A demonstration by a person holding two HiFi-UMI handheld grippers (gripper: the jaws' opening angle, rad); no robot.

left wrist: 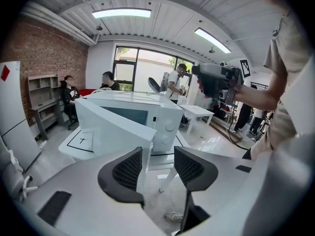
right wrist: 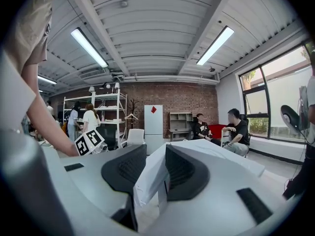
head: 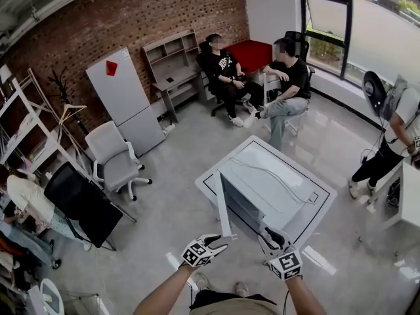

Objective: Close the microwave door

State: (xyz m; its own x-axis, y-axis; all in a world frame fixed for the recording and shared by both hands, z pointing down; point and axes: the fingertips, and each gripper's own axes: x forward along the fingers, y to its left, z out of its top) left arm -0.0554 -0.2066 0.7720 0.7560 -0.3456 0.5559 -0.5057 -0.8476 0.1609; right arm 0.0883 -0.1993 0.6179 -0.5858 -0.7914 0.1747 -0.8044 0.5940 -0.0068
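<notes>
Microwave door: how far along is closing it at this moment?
Nothing is done yet: the microwave door stands wide open from the microwave. In hand: the left gripper is at the door's free edge, jaws apart around it; the right gripper sits at the microwave's front corner, jaws apart. Left: swinging the door shut.

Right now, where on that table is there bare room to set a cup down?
Bare table left of the microwave, beyond its open door. The front is crowded: door edge, left gripper, right gripper.
</notes>
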